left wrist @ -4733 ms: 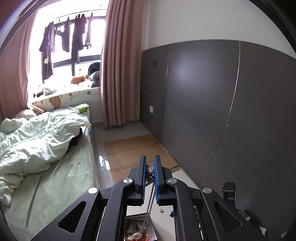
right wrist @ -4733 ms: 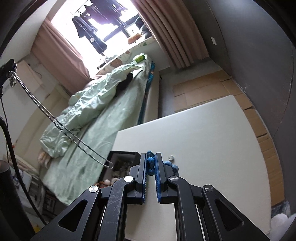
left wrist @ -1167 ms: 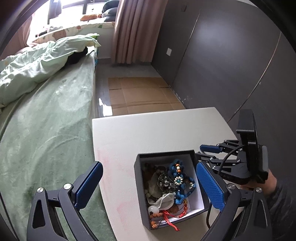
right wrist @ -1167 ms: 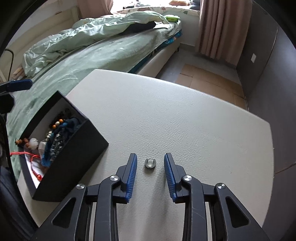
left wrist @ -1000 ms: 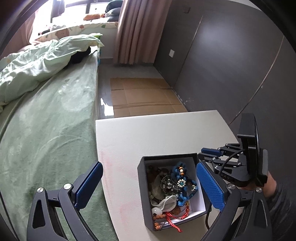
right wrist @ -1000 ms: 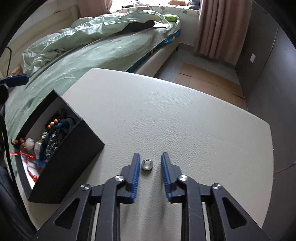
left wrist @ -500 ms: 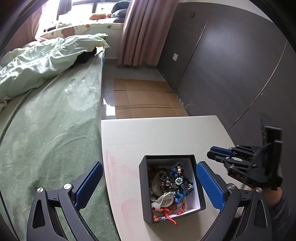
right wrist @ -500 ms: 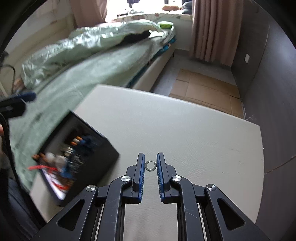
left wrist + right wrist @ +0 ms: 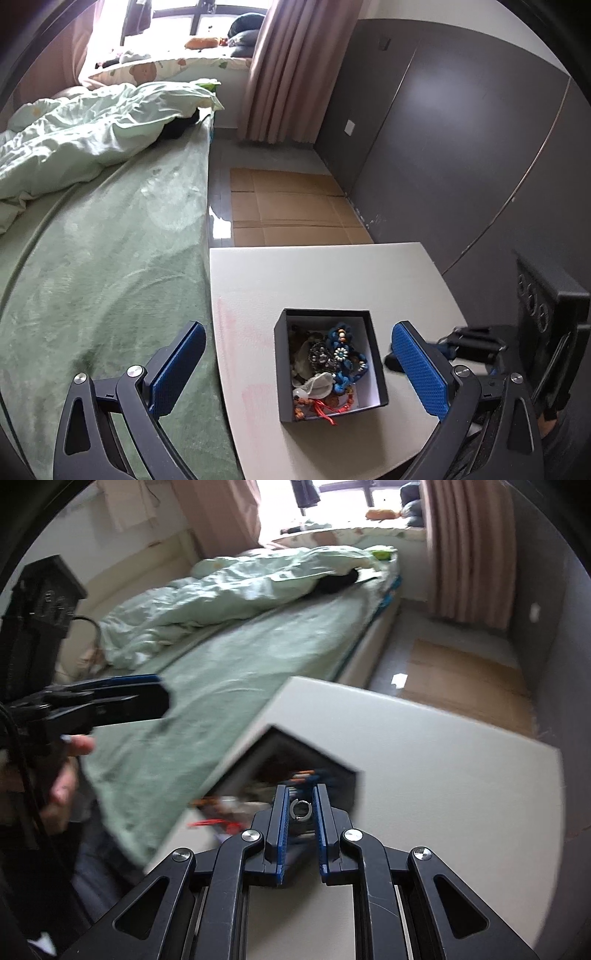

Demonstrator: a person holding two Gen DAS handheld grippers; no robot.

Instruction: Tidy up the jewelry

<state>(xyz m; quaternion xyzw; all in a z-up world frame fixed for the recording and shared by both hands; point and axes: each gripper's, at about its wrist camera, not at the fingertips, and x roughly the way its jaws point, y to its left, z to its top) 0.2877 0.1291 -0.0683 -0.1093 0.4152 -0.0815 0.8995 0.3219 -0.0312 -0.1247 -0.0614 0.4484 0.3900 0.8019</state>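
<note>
A small silver ring (image 9: 300, 808) is pinched between the blue pads of my right gripper (image 9: 300, 804), which is shut on it and held in the air at the near corner of the black jewelry box (image 9: 334, 766). In the left wrist view the box (image 9: 330, 412) stands open on the white table (image 9: 314, 273), with a blue beaded bracelet (image 9: 345, 356), a red cord and other pieces tangled inside. My left gripper (image 9: 295, 369) hangs above the box, wide open and empty. The right gripper's black frame (image 9: 476, 345) shows just right of the box.
A bed with a green cover (image 9: 103, 258) runs along the table's left side. Flattened cardboard (image 9: 291, 210) lies on the floor beyond the table. A dark panelled wall (image 9: 461, 147) stands on the right. A person's hand (image 9: 64, 775) holds the left gripper (image 9: 110, 698).
The right gripper shut on the ring, lifted it off the table and carried it over to the box. The left gripper rose a little and stayed wide open.
</note>
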